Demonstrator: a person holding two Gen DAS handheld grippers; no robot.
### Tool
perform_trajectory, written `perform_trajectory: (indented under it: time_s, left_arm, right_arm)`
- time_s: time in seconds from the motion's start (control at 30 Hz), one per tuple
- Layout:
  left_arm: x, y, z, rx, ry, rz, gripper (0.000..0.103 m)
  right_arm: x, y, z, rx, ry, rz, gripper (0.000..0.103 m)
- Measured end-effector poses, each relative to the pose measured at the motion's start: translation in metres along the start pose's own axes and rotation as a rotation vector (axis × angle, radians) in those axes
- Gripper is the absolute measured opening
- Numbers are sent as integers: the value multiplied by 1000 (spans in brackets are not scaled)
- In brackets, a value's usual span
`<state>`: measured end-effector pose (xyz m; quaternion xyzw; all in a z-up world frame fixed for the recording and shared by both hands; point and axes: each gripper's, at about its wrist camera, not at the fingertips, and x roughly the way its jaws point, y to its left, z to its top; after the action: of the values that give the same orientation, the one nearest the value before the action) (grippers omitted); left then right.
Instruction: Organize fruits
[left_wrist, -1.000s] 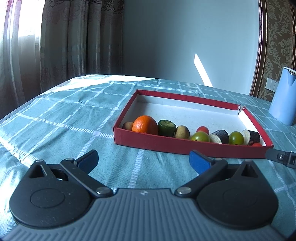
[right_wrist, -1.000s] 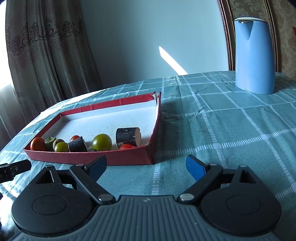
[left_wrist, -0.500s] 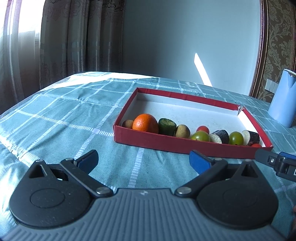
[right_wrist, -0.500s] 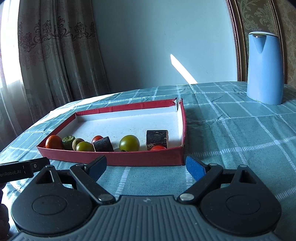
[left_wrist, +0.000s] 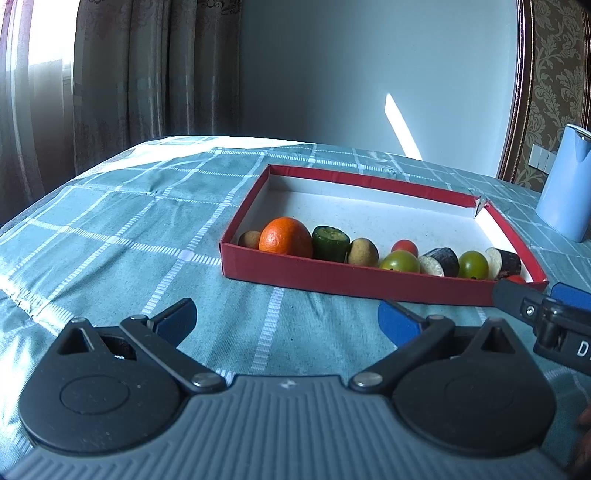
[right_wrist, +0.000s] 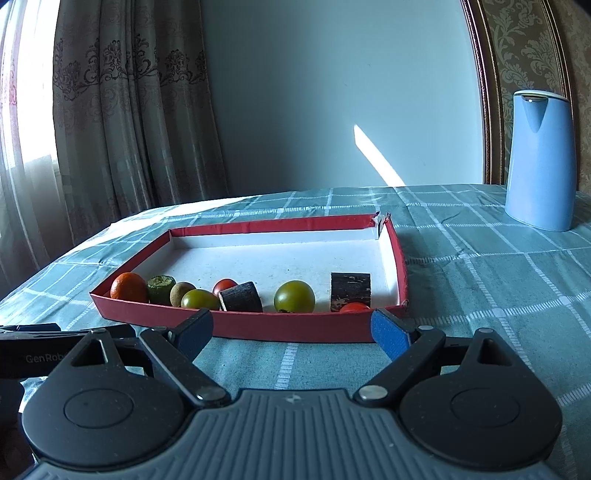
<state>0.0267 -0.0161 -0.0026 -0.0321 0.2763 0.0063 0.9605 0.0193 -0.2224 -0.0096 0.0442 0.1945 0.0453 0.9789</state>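
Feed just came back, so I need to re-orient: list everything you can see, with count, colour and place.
Tray: one, red, white inside, on the cloth.
Orange: one, near-left corner of the tray.
Cucumber piece: one, green, right of the orange.
Green tomatoes: two, front row.
Red tomatoes: two, small, front row.
Eggplant pieces: two, dark, front row.
Kettle: one, blue, far right.
Tablecloth: teal check.
Left gripper: open, empty.
Right gripper: open, empty.
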Motion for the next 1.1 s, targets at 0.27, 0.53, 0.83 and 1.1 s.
perform_trajectory:
  time_s: [0.27,0.53,0.83,1.1]
  left_arm:
    - [-1,-1,0,10,-13,7,103]
    - [-1,-3,-1,18,-16,16,103]
    - [-3,-3,0,23,-31,30,103]
    - [-4,-10,0,57,-45,14,103]
  right_arm:
    - [0,2,0,1,-5,3,93]
    - [2,5,0,0,3,15,93]
    - [3,6,-1,-9,7,15,93]
    - [3,6,-1,-5,7,16,93]
